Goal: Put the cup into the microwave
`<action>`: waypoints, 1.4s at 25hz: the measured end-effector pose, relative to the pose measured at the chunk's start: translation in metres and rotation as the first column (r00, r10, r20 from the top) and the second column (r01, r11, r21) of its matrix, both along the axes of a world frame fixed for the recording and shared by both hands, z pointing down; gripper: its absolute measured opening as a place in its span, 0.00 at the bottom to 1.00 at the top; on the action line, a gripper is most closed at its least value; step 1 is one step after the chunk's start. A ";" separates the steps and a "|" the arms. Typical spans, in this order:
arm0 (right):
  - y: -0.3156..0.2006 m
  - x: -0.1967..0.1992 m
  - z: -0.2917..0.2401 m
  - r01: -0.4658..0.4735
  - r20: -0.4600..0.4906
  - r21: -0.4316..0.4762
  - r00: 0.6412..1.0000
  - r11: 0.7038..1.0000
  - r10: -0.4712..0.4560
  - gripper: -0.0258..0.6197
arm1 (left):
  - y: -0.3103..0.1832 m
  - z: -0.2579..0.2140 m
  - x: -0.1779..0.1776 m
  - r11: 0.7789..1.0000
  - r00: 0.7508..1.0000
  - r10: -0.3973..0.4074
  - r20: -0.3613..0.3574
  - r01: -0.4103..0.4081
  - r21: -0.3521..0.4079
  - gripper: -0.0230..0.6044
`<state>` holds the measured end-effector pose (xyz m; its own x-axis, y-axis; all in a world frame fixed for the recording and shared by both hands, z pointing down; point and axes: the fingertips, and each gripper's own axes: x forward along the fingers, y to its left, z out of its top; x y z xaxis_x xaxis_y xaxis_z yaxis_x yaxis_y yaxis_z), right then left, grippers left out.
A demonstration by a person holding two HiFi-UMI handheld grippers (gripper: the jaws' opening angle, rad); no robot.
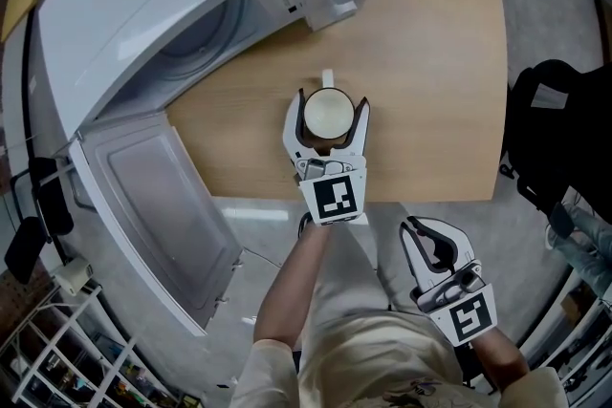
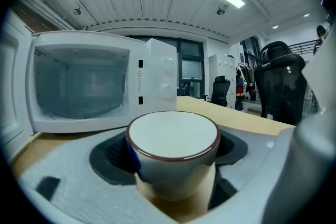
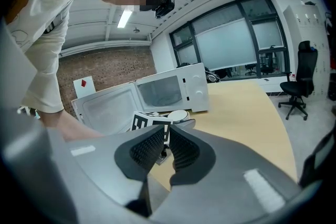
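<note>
A white cup (image 1: 328, 113) with a dark red rim stands on the wooden table (image 1: 430, 62), a little in front of the white microwave (image 1: 191, 5). The microwave's door (image 1: 163, 205) hangs wide open to the left, and its cavity (image 2: 79, 81) is bare. My left gripper (image 1: 327, 124) reaches over the table's near edge and straddles the cup (image 2: 173, 136), with a pad against each side of it. My right gripper (image 1: 421, 239) hangs off the table near my body, shut on nothing. In the right gripper view, past that gripper (image 3: 167, 139), the cup (image 3: 177, 115) stands before the microwave.
The open door juts past the table's near edge on the left. A black office chair (image 1: 550, 139) stands off the table's right side. A white wire shelf (image 1: 57, 349) stands on the floor at the lower left.
</note>
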<state>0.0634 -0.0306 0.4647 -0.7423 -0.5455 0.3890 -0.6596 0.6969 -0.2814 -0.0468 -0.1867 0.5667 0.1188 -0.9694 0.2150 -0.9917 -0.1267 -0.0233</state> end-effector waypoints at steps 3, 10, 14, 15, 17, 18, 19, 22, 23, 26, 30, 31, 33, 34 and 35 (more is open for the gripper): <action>-0.002 0.000 -0.002 0.004 -0.003 0.005 1.000 1.000 -0.004 0.10 | 0.004 0.001 -0.008 0.998 0.998 -0.039 -0.054 0.037 -0.047 0.68; -0.007 -0.010 -0.016 0.017 0.005 0.023 1.000 1.000 -0.017 0.10 | 0.003 -0.039 -0.049 0.989 0.983 -0.144 -0.116 0.147 0.018 0.68; -0.009 -0.025 -0.028 0.043 0.021 0.037 0.999 0.998 -0.044 0.10 | -0.001 -0.056 -0.089 0.977 0.974 -0.212 -0.080 0.214 0.015 0.68; -0.010 -0.028 -0.031 0.049 0.024 0.040 0.998 0.998 -0.050 0.10 | -0.004 -0.060 -0.101 0.972 0.970 -0.234 -0.069 0.235 0.015 0.68; -0.011 -0.035 -0.036 0.060 0.025 0.044 0.998 0.997 -0.062 0.10 | -0.010 -0.067 -0.127 0.961 0.960 -0.276 -0.052 0.277 0.022 0.68; -0.012 -0.038 -0.038 0.065 0.024 0.047 0.998 0.997 -0.066 0.10 | -0.014 -0.071 -0.141 0.954 0.953 -0.298 -0.048 0.299 0.029 0.68; -0.014 -0.040 -0.040 0.068 0.023 0.049 0.997 0.996 -0.069 0.10 | -0.018 -0.074 -0.154 0.946 0.946 -0.320 -0.048 0.322 0.036 0.68; -0.018 -0.044 -0.041 0.068 0.016 0.051 0.997 0.996 -0.069 0.10 | -0.034 -0.079 -0.190 0.921 0.922 -0.385 -0.051 0.387 0.048 0.68; -0.020 -0.045 -0.041 0.068 0.013 0.048 0.998 0.997 -0.068 0.10 | -0.039 -0.079 -0.201 0.913 0.914 -0.403 -0.053 0.405 0.047 0.68; -0.026 -0.047 -0.043 0.058 0.009 0.044 0.998 0.997 -0.059 0.10 | -0.055 -0.075 -0.229 0.895 0.896 -0.443 -0.042 0.444 0.042 0.68; -0.029 -0.051 -0.043 0.065 0.007 0.051 0.998 0.997 -0.066 0.10 | -0.078 -0.067 -0.251 0.892 0.892 -0.451 -0.011 0.451 0.039 0.68; -0.029 -0.052 -0.042 0.065 0.004 0.046 0.998 0.997 -0.065 0.10 | -0.082 -0.064 -0.256 0.891 0.892 -0.452 -0.007 0.452 0.036 0.68; -0.030 -0.054 -0.038 0.060 -0.003 0.033 0.998 0.998 -0.060 0.10 | -0.089 -0.060 -0.262 0.890 0.890 -0.455 -0.005 0.455 0.029 0.68; -0.028 -0.055 -0.036 0.070 -0.007 0.027 0.998 0.997 -0.070 0.10 | -0.092 -0.058 -0.263 0.890 0.890 -0.456 -0.005 0.456 0.025 0.68; -0.026 -0.056 -0.035 0.080 -0.008 0.023 0.997 0.997 -0.080 0.10 | -0.094 -0.056 -0.264 0.890 0.890 -0.456 -0.006 0.456 0.022 0.68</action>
